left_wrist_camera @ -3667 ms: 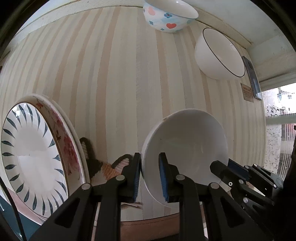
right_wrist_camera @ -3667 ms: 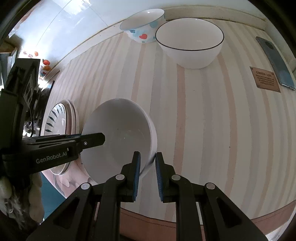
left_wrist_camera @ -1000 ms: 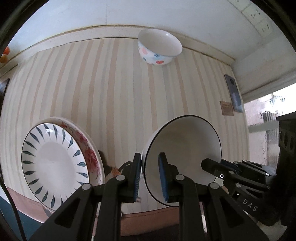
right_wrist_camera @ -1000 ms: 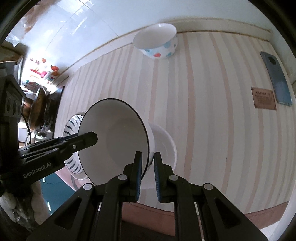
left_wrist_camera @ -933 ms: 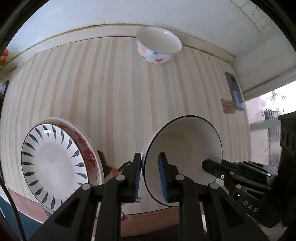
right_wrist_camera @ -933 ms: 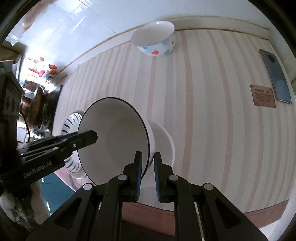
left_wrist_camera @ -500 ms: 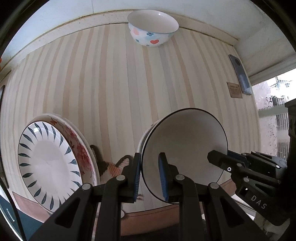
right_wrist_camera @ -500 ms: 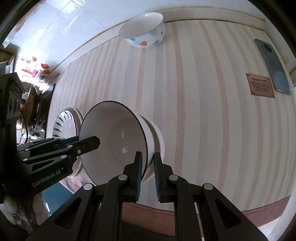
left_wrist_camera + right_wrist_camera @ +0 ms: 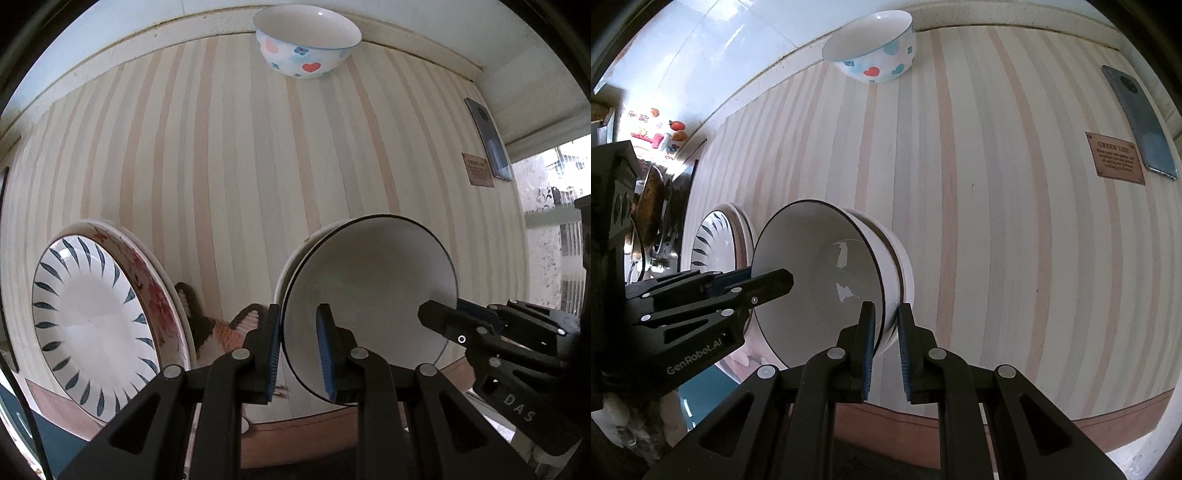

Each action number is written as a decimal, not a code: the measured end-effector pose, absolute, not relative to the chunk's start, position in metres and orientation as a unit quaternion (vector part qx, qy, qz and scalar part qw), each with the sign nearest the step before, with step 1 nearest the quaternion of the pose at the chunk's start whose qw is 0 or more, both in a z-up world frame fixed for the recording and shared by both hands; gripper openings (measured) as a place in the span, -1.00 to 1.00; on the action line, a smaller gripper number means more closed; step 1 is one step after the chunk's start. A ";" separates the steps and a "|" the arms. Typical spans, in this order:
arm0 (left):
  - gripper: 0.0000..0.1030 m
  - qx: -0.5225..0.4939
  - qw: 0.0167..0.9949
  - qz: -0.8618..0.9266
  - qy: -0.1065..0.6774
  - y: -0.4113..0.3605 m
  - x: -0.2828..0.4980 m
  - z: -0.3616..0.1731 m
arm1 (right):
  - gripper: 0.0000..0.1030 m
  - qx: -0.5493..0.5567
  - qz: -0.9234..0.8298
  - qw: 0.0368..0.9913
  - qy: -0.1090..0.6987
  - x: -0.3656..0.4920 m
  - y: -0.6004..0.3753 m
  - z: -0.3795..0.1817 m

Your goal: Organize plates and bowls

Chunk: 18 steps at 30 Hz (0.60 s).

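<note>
A glossy white black-rimmed bowl (image 9: 365,295) sits nested in a plain white bowl (image 9: 903,269) on the striped desk (image 9: 221,166), possibly not fully seated. The left hand-held gripper (image 9: 297,347) and right hand-held gripper (image 9: 886,339), pointing steeply down, each pinch its rim. Stacked patterned plates (image 9: 96,325) lie alongside.

Black-rimmed bowl (image 9: 365,295): glossy white ceramic, smooth, catches glare inside. Heart-print bowl (image 9: 306,48) far back: glazed ceramic, shiny. Leaf-pattern plate (image 9: 96,325) at left: glossy glazed ceramic. Striped tablecloth (image 9: 221,166): matt, smooth woven-looking cloth. Coaster (image 9: 218,332) near the plates: knitted yarn, rough. Phone (image 9: 1141,125) far right: glossy glass-like back. Gripper fingers (image 9: 258,347): matt black plastic, blue ribbed pads.
</note>
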State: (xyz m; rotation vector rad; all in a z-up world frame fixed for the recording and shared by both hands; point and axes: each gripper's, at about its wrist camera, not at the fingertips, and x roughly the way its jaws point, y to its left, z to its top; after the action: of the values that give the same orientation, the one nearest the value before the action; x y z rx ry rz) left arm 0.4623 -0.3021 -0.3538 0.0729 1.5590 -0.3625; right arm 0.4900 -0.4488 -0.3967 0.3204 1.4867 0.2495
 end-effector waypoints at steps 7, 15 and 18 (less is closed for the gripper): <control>-0.68 0.032 0.697 -0.153 0.700 -0.297 0.459 -0.353 | -0.73 0.147 0.114 0.715 0.674 0.492 -0.449 -0.394; -0.68 -0.016 0.692 -0.152 0.705 -0.278 0.464 -0.334 | -0.73 0.172 0.131 0.707 0.673 0.498 -0.459 -0.388; -0.66 -0.068 0.712 -0.148 0.683 -0.263 0.487 -0.302 | -0.73 0.228 0.134 0.714 0.648 0.513 -0.484 -0.367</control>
State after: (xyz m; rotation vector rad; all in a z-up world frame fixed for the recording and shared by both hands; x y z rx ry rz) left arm 0.4868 -0.2628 -0.3023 -0.1502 1.5154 -0.3279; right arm 0.5132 -0.4841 -0.3665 0.5044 1.4356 0.2969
